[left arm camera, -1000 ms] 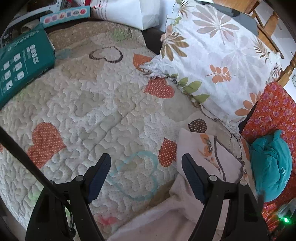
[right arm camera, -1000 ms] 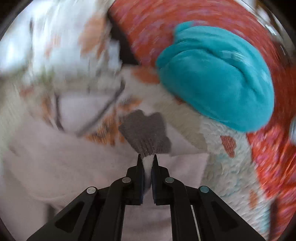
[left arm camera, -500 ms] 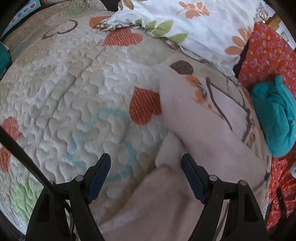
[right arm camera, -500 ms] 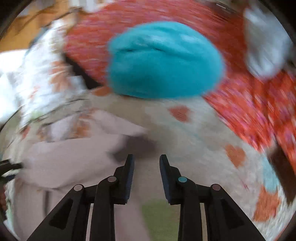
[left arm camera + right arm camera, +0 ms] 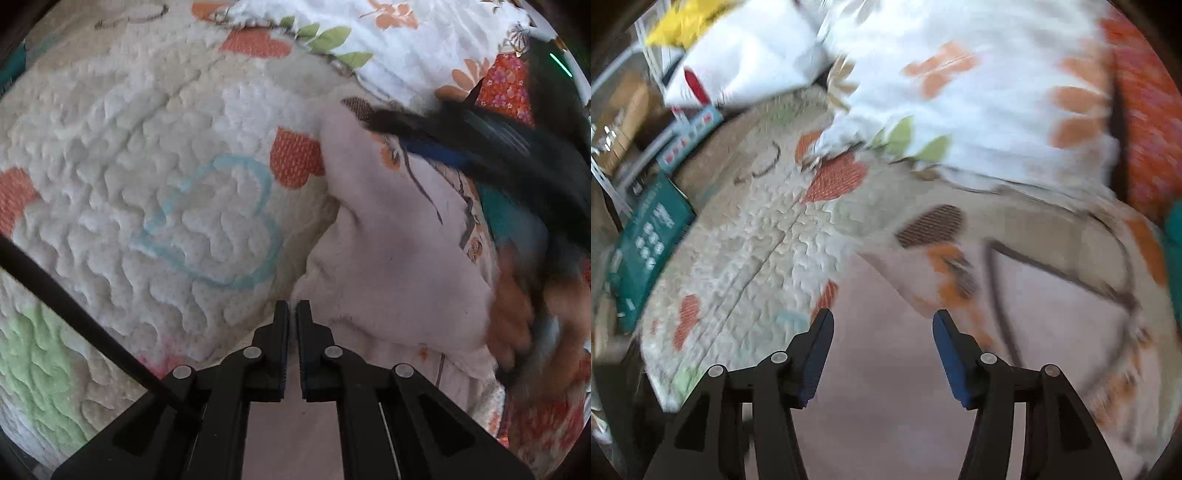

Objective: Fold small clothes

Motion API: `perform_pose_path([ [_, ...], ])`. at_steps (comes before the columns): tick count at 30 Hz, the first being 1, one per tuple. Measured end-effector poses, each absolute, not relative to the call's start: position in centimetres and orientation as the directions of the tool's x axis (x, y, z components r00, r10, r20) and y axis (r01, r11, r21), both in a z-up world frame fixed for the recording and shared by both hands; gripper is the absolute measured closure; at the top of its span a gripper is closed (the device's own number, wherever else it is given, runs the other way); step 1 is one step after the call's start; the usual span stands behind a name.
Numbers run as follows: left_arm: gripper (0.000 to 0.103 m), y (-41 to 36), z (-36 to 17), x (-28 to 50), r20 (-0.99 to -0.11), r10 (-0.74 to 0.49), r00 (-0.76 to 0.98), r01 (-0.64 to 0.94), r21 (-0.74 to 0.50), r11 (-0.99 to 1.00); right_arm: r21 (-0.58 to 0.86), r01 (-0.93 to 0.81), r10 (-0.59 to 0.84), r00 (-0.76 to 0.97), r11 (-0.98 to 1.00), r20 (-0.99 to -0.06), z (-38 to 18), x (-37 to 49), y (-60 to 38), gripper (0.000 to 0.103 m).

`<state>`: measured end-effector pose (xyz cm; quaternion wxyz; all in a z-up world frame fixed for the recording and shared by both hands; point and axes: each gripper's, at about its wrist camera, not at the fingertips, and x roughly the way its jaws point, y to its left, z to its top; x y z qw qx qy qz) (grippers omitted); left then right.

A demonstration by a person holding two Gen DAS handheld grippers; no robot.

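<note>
Left gripper (image 5: pixel 293 308): we see our fingers pressed almost together at the near middle of the left wrist view, with a thin fold of the pale pink garment (image 5: pixel 399 258) pinched at the tips.
Pale pink garment: in the left wrist view it lies on the quilt (image 5: pixel 147 155), spreading from under our left gripper to the right and far side; its far part carries an orange and dark line print.
Right gripper (image 5: pixel 882 325): we see our fingers spread wide apart, blue pads facing each other, nothing between them; they hang over the garment's plain pink area (image 5: pixel 886 387).
Right gripper from the left view: a blurred dark shape with a blue pad (image 5: pixel 461 144) crosses the right side above the garment; a blurred hand (image 5: pixel 524 321) shows at the near right.
Quilt: cream, stitched in wavy lines, with a light blue heart outline (image 5: pixel 221 221) just left of the garment, an orange-red heart (image 5: pixel 295 158) at the garment's far left edge, and a green patch at the near left.
Teal cloth (image 5: pixel 506 214): bunched at the right, beyond the garment, partly hidden by the right gripper.
Flowered pillow (image 5: pixel 960 92): white with orange blooms and green leaves, at the far side of the quilt.
Green box (image 5: pixel 646 236): at the far left edge of the bed.
</note>
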<state>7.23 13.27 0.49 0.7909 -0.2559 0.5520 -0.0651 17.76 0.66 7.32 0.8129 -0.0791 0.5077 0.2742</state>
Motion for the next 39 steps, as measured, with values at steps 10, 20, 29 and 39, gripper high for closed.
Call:
perform_pose_path([
  [10, 0.100, 14.6, 0.0, 5.1, -0.823, -0.434, 0.366, -0.232, -0.533, 0.814, 0.050, -0.566, 0.257, 0.292, 0.823, -0.921, 5.5, 19.5, 5.2, 0.098],
  [20, 0.102, 17.0, -0.4, 3.6, -0.827, -0.407, 0.387, -0.328, -0.536, 0.778, 0.057, -0.505, 0.245, 0.314, 0.861, -0.917, 5.3, 23.9, 9.7, 0.097],
  [29, 0.083, 18.0, 0.6, 3.4, -0.835, -0.367, 0.411, -0.333, -0.512, 0.792, 0.130, -0.502, 0.340, 0.355, 0.855, -0.871, 9.7, 21.6, 5.5, 0.049],
  [39, 0.062, 17.5, 3.0, 1.4, -0.836, -0.305, 0.456, -0.292, -0.464, 0.836, -0.045, -0.226, 0.077, 0.503, 0.973, -0.861, 16.2, 12.0, -19.0, 0.041],
])
